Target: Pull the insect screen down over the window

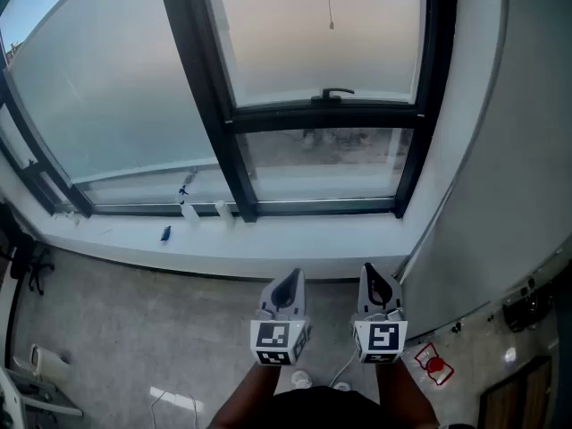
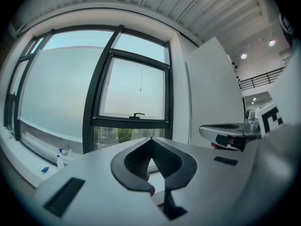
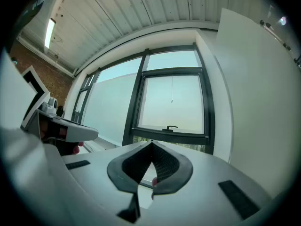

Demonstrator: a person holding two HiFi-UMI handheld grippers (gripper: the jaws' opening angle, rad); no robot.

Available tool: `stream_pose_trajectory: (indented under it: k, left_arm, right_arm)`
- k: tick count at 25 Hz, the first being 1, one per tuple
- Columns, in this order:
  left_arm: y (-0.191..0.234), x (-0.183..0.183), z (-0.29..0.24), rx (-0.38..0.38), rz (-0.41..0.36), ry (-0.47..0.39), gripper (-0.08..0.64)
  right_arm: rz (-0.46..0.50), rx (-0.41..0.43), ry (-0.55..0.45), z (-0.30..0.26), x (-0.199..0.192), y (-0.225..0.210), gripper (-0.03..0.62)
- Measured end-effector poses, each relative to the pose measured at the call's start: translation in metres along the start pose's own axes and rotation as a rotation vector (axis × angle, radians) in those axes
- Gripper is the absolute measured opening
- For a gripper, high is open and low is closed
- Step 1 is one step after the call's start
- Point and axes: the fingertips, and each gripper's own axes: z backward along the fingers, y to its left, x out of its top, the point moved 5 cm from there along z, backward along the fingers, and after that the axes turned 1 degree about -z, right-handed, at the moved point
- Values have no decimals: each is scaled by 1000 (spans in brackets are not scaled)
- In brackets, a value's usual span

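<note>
Head view, left gripper (image 1: pixel 290 281), right gripper (image 1: pixel 372 277), both closed, facing window (image 1: pixel 327 117)

A matt dark finish is being shown by the frame (image 1: pixel 212 105); the glass (image 1: pixel 116 88) at upper left is being seen as frosted, the sill (image 1: pixel 268 244) as smooth white, the floor (image 1: pixel 134 329) as faintly glossy.

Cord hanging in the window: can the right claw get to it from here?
Probably yes: nothing stands between the right claw and the cord, but the claw is shut and held low, back from the sill.
</note>
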Motion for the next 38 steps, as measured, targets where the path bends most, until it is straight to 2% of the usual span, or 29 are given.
stream_pose_trajectory:
  k: [6, 11, 17, 23, 27, 34, 38]
  left_arm:
    - [5, -14, -3, -25, -18, 10, -5]
    - [22, -9, -2, 14, 4, 4, -5]
    - [28, -12, -10, 21, 11, 2, -5]
    - [28, -16, -12, -7, -24, 7, -5]
    - [36, -13, -13, -19, 35, -2, -5]
    - [53, 3, -8, -29, -38, -48, -5]
    - [62, 3, -11, -40, -35, -46, -5]
  right_arm:
    - [5, -3, 8, -7, -2, 7, -3]
    - [10, -4, -14, -6, 3, 14, -3]
    - [19, -6, -1, -8, -2, 7, -3]
    - [-1, -24, -9, -13, -1, 14, -3]
    - [0, -26, -16, -16, 4, 23, -3]
    - [-5, -33, -6, -23, 7, 44, -3]
    - [-2, -40, -1, -27, 7, 52, -3]
